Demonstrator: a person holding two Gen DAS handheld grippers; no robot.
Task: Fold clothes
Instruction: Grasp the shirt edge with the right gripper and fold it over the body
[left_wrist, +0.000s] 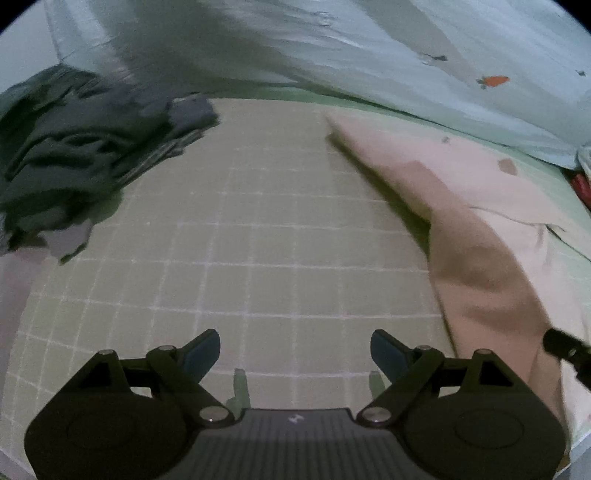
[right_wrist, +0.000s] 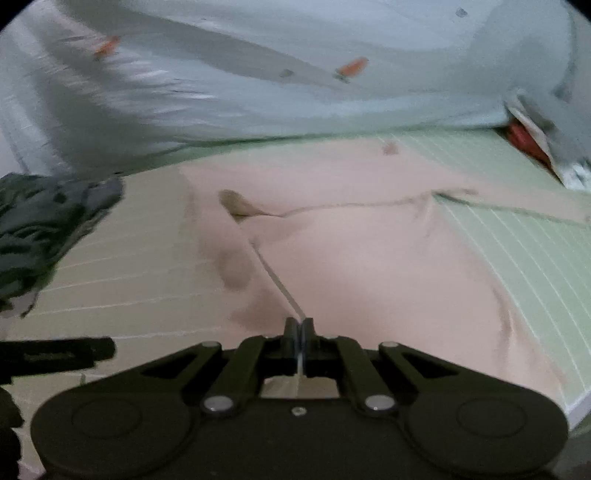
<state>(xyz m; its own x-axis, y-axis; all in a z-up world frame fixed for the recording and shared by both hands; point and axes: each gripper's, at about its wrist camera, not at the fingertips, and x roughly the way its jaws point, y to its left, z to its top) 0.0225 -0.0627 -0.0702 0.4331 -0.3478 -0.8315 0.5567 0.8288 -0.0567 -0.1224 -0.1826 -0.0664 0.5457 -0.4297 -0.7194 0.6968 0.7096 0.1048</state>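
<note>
Dark clothes pile (left_wrist: 74, 155) nr pink garment (right_wrist: 369, 258)

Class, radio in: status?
Left gripper open, empty. Right gripper shut on pale pink cloth garment. Dark grey clothes pile lies apart.

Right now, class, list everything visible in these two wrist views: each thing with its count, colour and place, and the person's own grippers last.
Pink garment: one, pale pink, spread on the mat, right of centre.
Dark clothes pile: one heap, dark green and grey, far left on the mat.
Grid mat: one, pale green with white lines, under everything.
Carrot-print sheet: one, light blue-grey with orange carrots, along the back.
Red item: one, red, back right, mostly hidden.
Left gripper: open, holding nothing, above the mat.
Right gripper: shut on the pink garment's edge.
</note>
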